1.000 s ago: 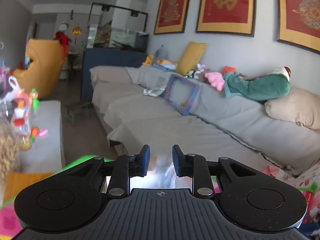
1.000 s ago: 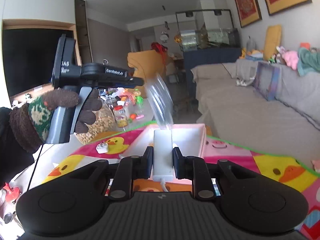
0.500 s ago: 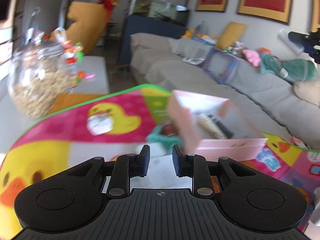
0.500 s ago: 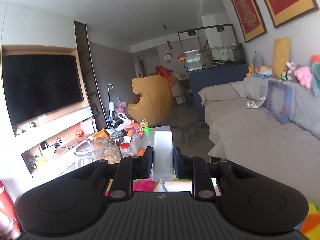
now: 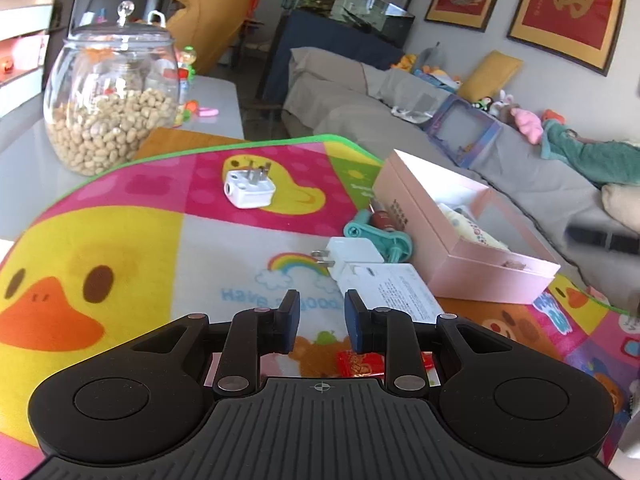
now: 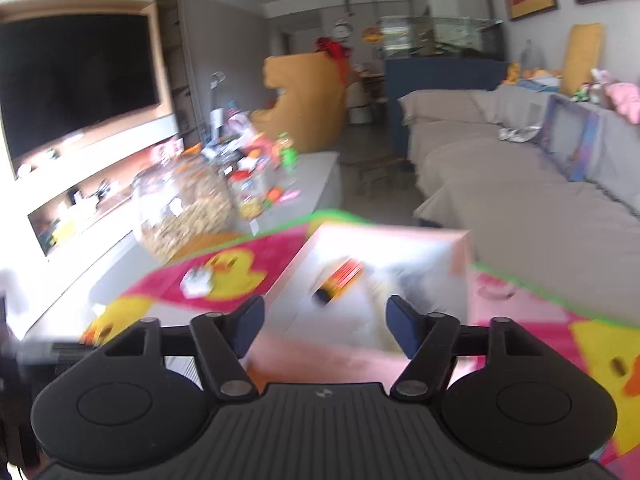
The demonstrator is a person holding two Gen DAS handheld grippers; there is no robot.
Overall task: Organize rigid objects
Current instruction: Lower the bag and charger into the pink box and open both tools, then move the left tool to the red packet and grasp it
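Glass jar [image 5: 110,96] glossy; white plastic charger [image 5: 249,192] smooth; pink cardboard box [image 5: 452,240] matt; play mat [image 5: 160,248] soft.

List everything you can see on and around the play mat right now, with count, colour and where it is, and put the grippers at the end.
play mat: one, pink, yellow and green with ducks, covering the table.
pink box: one, open, right side of the mat, items inside.
small charger: one, white, prongs up, on the yellow duck.
large charger: one, white, mid-mat, ahead of the left gripper.
leaflet: one, white, printed, beside the large charger.
teal tool: one, against the box's left wall.
red wrapper: one, under the left gripper.
glass jar: one, clear, lidded, holding beige pieces, beyond the mat's far left.
sofa: one, grey, behind.
left gripper: black, narrowly open, empty.
right gripper: black, jaws just opened, empty, over the box.
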